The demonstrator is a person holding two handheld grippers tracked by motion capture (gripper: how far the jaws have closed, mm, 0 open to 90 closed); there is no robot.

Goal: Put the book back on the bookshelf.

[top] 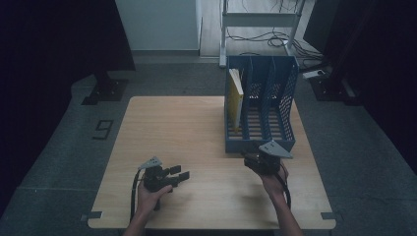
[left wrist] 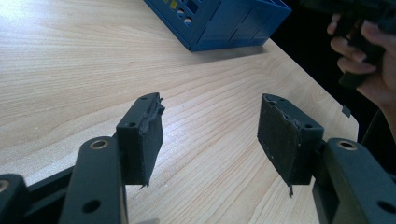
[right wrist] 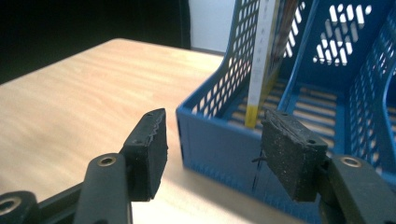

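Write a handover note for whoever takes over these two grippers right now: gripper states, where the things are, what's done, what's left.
Left gripper: open, holding nothing, low over the wooden table at the near left.
Right gripper: open, holding nothing, right at the near front wall of the blue file rack, pointed at its leftmost compartment.
Things: the rack stands at the table's far right with three compartments. A yellow book stands upright in the leftmost one; the other two look empty.
Done: the book sits in the rack.
Left: probably either gripping the book to pull it out or drawing the right gripper away; which one cannot be told.
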